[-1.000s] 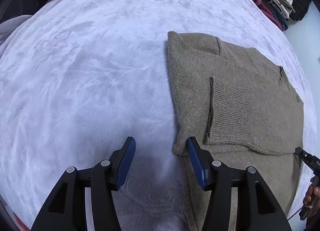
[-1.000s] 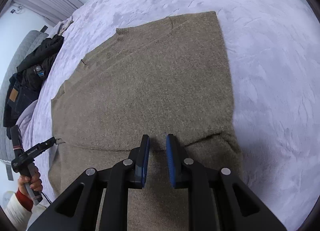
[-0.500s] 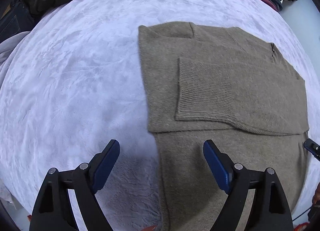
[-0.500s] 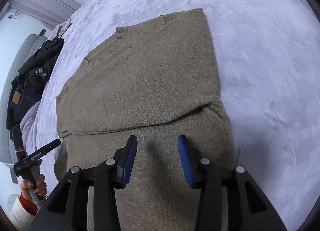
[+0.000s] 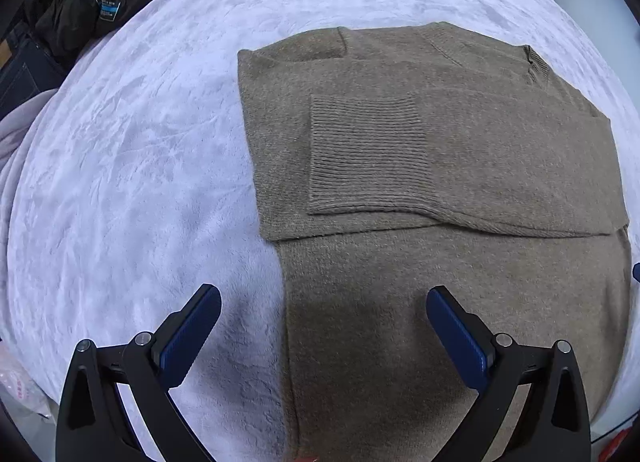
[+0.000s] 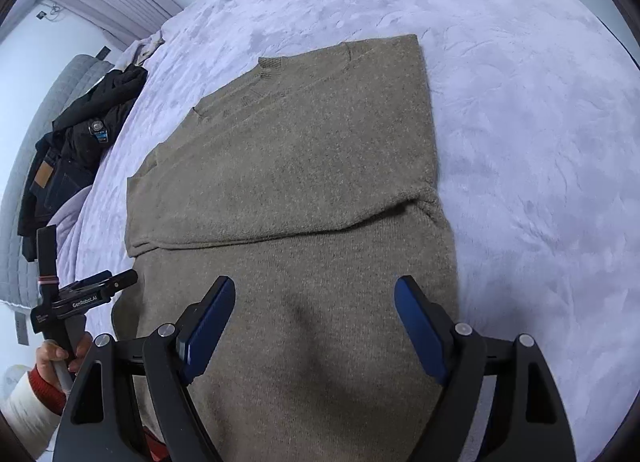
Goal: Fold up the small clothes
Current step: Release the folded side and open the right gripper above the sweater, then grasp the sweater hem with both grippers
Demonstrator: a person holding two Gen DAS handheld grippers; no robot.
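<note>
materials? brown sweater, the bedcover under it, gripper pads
Brown knitted sweater: looks like wool-type knit, matte and fuzzy, ribbed cuff visible. Pale lilac bedcover: plush fleece, crushed nap with sheen. Blue pads on the hand-held gripper: probably rubber, finely ridged, matte.

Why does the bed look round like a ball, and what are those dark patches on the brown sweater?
Left wrist view: the fisheye lens bulges the bedspread; the patch on the sweater looks like the open left gripper's shadow. Right wrist view: same bulge, softer shadow before the open right gripper.
</note>
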